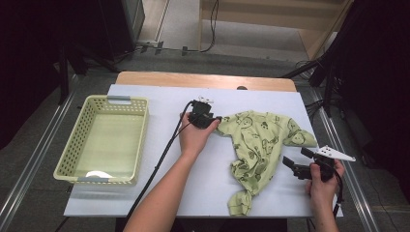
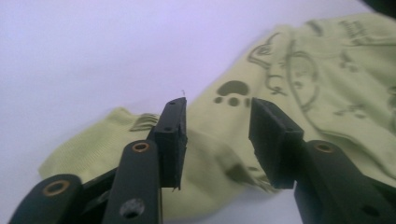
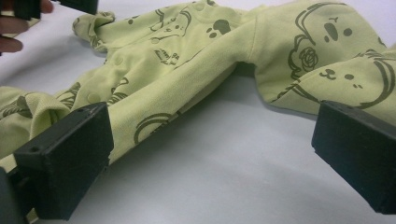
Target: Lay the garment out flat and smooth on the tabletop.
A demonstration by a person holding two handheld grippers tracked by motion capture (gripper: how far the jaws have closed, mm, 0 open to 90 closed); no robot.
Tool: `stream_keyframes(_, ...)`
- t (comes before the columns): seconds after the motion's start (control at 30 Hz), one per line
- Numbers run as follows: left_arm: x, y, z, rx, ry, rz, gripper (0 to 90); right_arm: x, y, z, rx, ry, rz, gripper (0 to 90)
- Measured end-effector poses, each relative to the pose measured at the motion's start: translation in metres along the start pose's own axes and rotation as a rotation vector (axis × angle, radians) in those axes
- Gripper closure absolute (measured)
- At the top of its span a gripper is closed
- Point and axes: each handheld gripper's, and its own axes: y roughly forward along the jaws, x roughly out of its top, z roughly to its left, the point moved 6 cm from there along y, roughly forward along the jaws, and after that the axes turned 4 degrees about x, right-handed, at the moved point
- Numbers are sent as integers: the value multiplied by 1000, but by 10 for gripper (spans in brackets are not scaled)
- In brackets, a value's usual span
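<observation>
A light green baby garment (image 1: 258, 140) printed with dark bears and paws lies crumpled on the white sheet (image 1: 159, 101). My left gripper (image 1: 216, 119) sits at the end of its left sleeve. In the left gripper view its jaws (image 2: 217, 123) stand apart over that sleeve (image 2: 93, 140), and the pads press on nothing. My right gripper (image 1: 295, 155) rests low by the garment's right edge. It is open wide (image 3: 215, 149), with the garment (image 3: 187, 60) spread just ahead and bare sheet between its jaws.
A pale yellow perforated basket (image 1: 67, 150) stands at the left of the sheet, with something white lying in its near end. The table's wooden far edge (image 1: 203, 79) shows beyond the sheet. Cables trail from both grippers toward the person.
</observation>
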Motion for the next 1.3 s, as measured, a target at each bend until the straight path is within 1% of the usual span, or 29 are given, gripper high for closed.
stream_keyframes(0.03,-1,3,2,11,-8,8,541,0,0,0,1,1,0,0)
stream_keyframes(0.07,-2,5,4,12,-19,14,546,0,0,0,1,1,0,0)
stream_keyframes(0.1,-3,5,5,19,-13,22,565,0,0,0,2,1,0,0)
stream_keyframes(0.13,-5,5,5,20,-5,31,611,0,0,0,2,0,0,0)
stream_keyframes(0.2,-10,4,5,-2,9,47,752,0,0,0,3,-1,1,0)
stream_keyframes(0.23,-12,4,5,-5,16,56,824,0,1,0,1,-2,0,0)
stream_keyframes(0.27,-15,3,5,-9,25,63,866,0,1,0,2,0,2,0)
stream_keyframes(0.33,-19,0,6,-20,30,51,882,0,1,0,0,-5,5,0)
stream_keyframes(0.4,-21,-6,5,-36,24,25,885,0,1,0,-1,-5,6,0)
stream_keyframes(0.43,-23,-10,5,-38,33,10,886,0,1,0,-2,-3,6,0)
stream_keyframes(0.5,-26,-18,3,-48,27,-30,886,0,1,0,-1,0,6,0)
stream_keyframes(0.57,-32,-28,3,-50,31,-68,885,0,1,0,-2,0,5,0)
stream_keyframes(0.63,-40,-36,2,-57,19,-95,884,0,1,0,-3,-1,5,0)
stream_keyframes(0.73,-57,-44,-1,-77,21,-91,882,0,1,0,-3,0,5,0)
stream_keyframes(0.77,-62,-46,-2,-80,31,-82,881,0,1,0,-3,0,5,0)
stream_keyframes(0.8,-69,-48,-3,-98,45,-66,879,-1,1,0,-4,-1,5,0)
stream_keyframes(0.9,-80,-52,-4,-105,74,-43,847,-1,1,0,-8,-4,7,0)
stream_keyframes(1.0,-79,-59,-4,-105,69,-65,773,-1,2,0,-12,-11,10,0)
stream_keyframes(1.03,-76,-61,-4,-100,58,-83,735,-1,2,1,-13,-12,10,0)
stream_keyframes(1.13,-66,-64,-1,-81,41,-109,653,-1,2,1,-16,-13,11,0)
stream_keyframes(1.2,-58,-62,-1,-65,34,-117,602,-1,2,1,-17,-12,11,0)
stream_keyframes(1.3,-50,-55,-2,-55,40,-104,584,-1,2,1,-16,-12,10,0)
